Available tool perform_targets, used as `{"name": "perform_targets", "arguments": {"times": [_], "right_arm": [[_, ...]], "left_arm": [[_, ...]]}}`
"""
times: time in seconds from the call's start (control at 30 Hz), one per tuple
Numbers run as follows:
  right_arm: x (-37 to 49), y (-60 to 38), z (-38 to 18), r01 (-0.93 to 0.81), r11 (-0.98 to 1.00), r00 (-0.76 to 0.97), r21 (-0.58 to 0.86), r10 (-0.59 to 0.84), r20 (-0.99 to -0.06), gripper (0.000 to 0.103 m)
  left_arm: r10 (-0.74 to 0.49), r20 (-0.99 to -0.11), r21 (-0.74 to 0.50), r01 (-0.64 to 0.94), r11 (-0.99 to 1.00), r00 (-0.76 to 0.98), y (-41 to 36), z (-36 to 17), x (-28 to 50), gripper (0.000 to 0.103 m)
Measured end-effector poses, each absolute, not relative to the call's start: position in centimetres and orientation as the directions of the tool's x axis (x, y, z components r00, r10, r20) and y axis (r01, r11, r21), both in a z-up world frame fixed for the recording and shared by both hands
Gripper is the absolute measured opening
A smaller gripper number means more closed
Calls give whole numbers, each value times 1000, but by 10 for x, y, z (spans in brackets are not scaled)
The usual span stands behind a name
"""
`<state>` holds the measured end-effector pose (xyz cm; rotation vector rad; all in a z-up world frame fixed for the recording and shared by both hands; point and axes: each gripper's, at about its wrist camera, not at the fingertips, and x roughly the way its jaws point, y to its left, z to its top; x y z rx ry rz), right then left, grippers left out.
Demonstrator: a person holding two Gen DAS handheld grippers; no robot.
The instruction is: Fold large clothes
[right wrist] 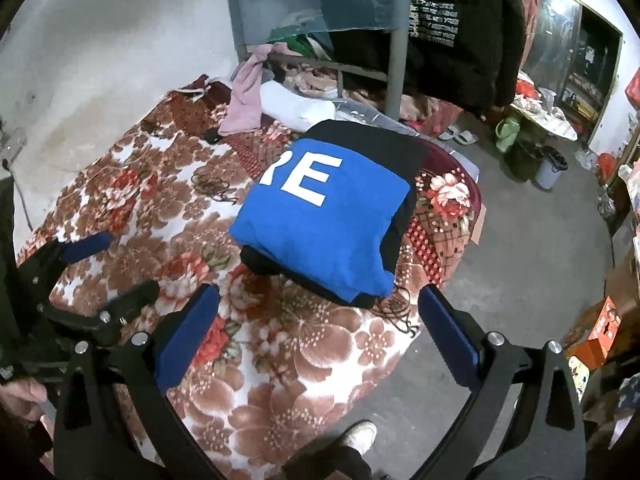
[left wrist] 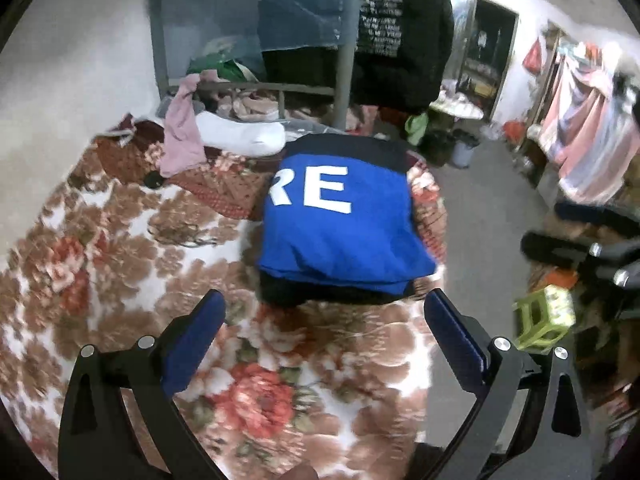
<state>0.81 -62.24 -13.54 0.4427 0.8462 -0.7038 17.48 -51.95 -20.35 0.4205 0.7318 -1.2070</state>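
Fleecy floral blanket (right wrist: 280, 360) covers the whole bed, and the folded blue-and-black garment with white letters (right wrist: 324, 224) sits near its right edge. A careless nudge could slide the bundle off onto the concrete floor (right wrist: 520, 248) or spring the folds. Left gripper (left wrist: 324, 316) and right gripper (right wrist: 320, 312) hover just short of it, jaws apart, holding nothing. Black cord (right wrist: 396, 312) beside the near corner could snag.

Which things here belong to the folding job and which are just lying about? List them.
Job: folded blue and black garment on the floral blanket; left gripper and right gripper, both open and empty.

Lying about: pink cloth, white cloth, green stool, hanging black jacket.
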Motion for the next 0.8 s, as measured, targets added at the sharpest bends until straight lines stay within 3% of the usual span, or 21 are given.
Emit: {"name": "perform_targets", "arguments": {"times": [0.3,0.8], "right_arm": [[-12,-603,-95,708,697,509,111,-394,-765,98],[-28,-612,-91,714,689,524,125,-407,-749,98]], "left_arm": [[-706,-686,-99,938,332,177,-493,-161,166,98],[-716,-667,-58,944,326,206,-492,-143,167,98]]}}
